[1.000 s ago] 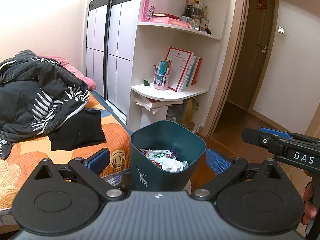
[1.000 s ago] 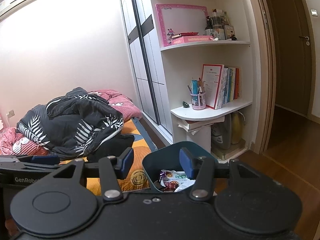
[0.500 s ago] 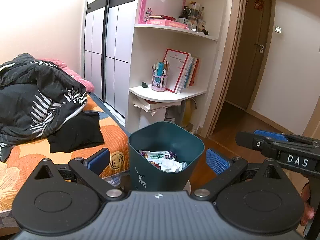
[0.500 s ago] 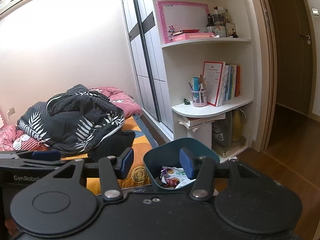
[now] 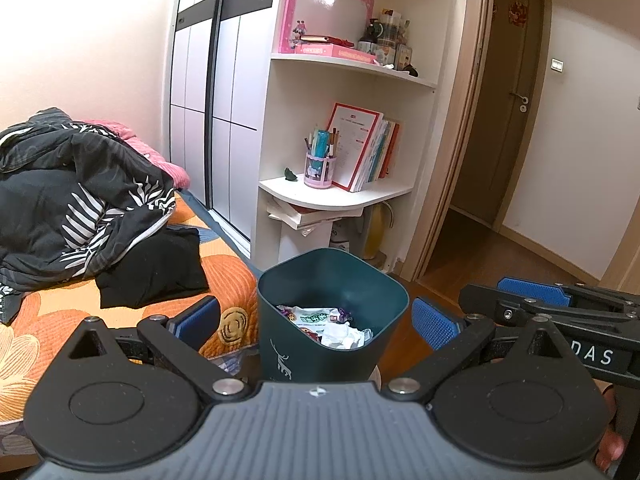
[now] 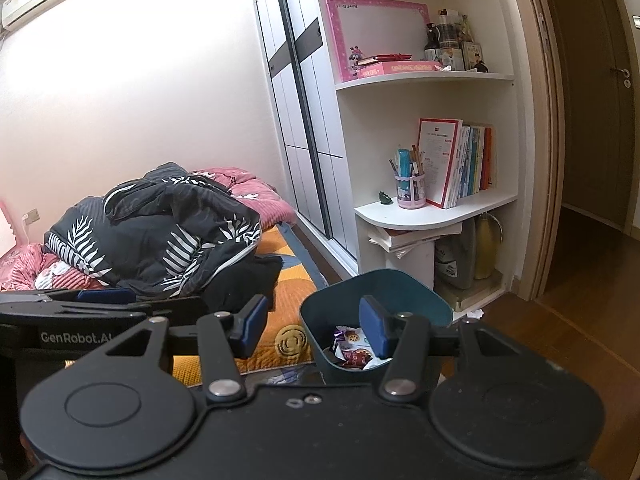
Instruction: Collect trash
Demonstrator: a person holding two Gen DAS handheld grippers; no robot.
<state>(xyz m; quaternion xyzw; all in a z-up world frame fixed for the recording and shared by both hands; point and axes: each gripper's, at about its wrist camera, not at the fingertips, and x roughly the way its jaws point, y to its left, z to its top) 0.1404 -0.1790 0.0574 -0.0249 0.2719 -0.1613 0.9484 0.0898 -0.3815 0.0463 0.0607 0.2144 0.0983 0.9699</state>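
A dark green bin (image 5: pixel 320 344) stands on the floor by the bed, holding snack wrappers (image 5: pixel 312 314) and crumpled paper (image 5: pixel 346 336). My left gripper (image 5: pixel 316 322) is open, its blue pads wide on either side of the bin without touching it. The right gripper (image 6: pixel 312 328) is open too, with nothing between its fingers; its right pad overlaps the bin (image 6: pixel 404 292) opening in its view. In the left wrist view the right gripper (image 5: pixel 540 308) shows at the right edge. A white scrap (image 6: pixel 476 314) lies on the floor by the shelf base.
A bed (image 5: pixel 48 320) with an orange cover, a black leaf-print quilt (image 5: pixel 80 196) and a black garment (image 5: pixel 156 268) fills the left. White corner shelves (image 5: pixel 336 196) with books and a pen cup stand behind the bin. An open doorway (image 5: pixel 492 208) and wood floor lie right.
Both views have drifted slightly, with the bin staying between the left gripper's fingers. Both grippers have stayed open and nothing was taken hold of.
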